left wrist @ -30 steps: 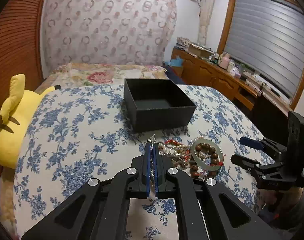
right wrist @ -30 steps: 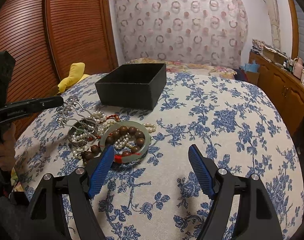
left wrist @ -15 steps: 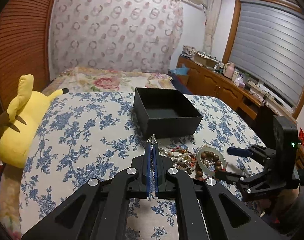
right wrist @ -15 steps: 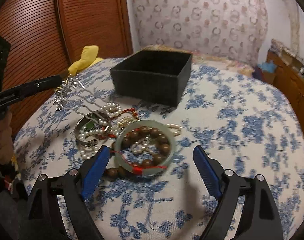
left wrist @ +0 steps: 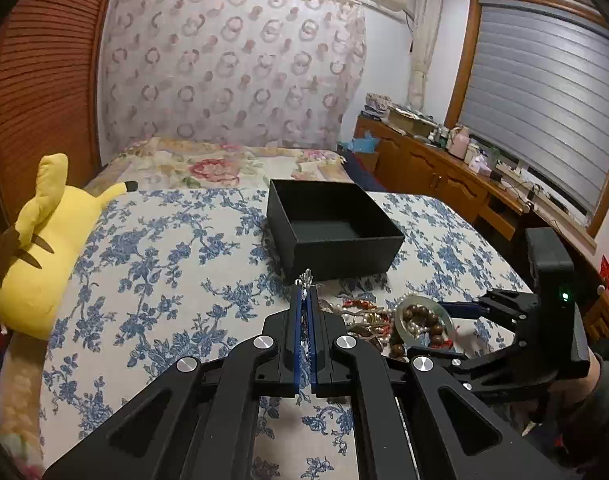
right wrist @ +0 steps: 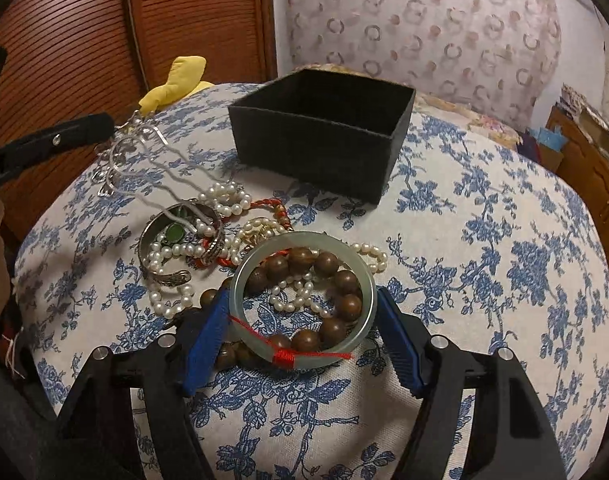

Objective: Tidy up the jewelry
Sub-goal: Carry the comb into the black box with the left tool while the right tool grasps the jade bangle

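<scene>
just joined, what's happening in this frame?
Jewelry sorting on a bed. The left gripper is shut on a silver hairpin, lifted clear of the jewelry pile. The right gripper is open, its fingers straddling the jade bangle. The black box looks empty.

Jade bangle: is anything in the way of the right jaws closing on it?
Yes. The right gripper is open, straddling the jade bangle. A wooden bead bracelet and a pearl strand lie through the ring, with some beads under the left jaw, so they may get lifted too.
</scene>
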### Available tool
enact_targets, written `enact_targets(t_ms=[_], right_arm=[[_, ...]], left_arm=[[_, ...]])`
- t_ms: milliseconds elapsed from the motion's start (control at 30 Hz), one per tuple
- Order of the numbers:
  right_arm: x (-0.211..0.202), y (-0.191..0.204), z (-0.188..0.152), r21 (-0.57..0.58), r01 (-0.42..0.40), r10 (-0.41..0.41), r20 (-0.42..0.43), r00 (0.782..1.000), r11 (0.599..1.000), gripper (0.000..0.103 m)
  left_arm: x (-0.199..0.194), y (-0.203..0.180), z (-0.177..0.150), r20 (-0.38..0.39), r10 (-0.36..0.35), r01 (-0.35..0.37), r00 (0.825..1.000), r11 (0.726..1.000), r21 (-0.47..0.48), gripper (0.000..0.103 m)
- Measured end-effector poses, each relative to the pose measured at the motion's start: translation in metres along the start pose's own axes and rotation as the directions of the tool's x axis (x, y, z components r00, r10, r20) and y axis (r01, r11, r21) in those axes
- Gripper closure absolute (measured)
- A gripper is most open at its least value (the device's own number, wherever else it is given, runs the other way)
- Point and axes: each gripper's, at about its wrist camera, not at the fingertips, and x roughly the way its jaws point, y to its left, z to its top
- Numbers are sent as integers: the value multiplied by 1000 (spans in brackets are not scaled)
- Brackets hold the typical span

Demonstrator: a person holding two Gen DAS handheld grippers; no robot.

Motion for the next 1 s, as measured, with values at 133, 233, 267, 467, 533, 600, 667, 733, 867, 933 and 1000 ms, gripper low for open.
enact_targets(t_ms=[133,233,267,467,533,600,667,733,867,933,1000], right_arm=[[-23,1,6,1,11,-11,64,998,1000,29],[-41,2,13,-8,16,-15,105,994,1000,29],[-43,2,16,-9,19,-17,113,993,1000,29],[-59,-2,25,-11,26,-24,156,987,1000,29],[-60,-5,27,-6,29,-28,162,986,1000,29],[-61,-8,28,-1,31,-30,167,985,1000,29],[-62,-10,30,3,32,-32,172,985,999,29],[-63,-12,32,4,35,-35,180,983,999,29],[-62,-17,35,12,33,-35,191,981,999,29],[-60,-20,38,17,28,-31,196,980,999,29],[-56,-23,41,23,24,-28,201,979,999,29]], left_arm=[[-3,1,6,14,5,-5,1000,1000,-1,101],[-4,-1,12,25,6,-6,1000,1000,3,101],[-4,-1,14,28,6,-6,1000,1000,6,101],[-7,-10,31,59,6,-8,998,999,31,101],[-6,-12,36,67,5,-7,998,999,35,101],[-4,-13,39,71,5,-8,997,999,37,101],[-2,-14,43,75,5,-8,997,999,38,101],[1,-14,47,77,4,-7,997,999,39,101],[14,-12,54,72,-2,-1,997,999,33,101],[21,-11,59,70,0,-2,998,1000,31,101],[29,-10,64,68,-1,-1,998,1000,31,101]])
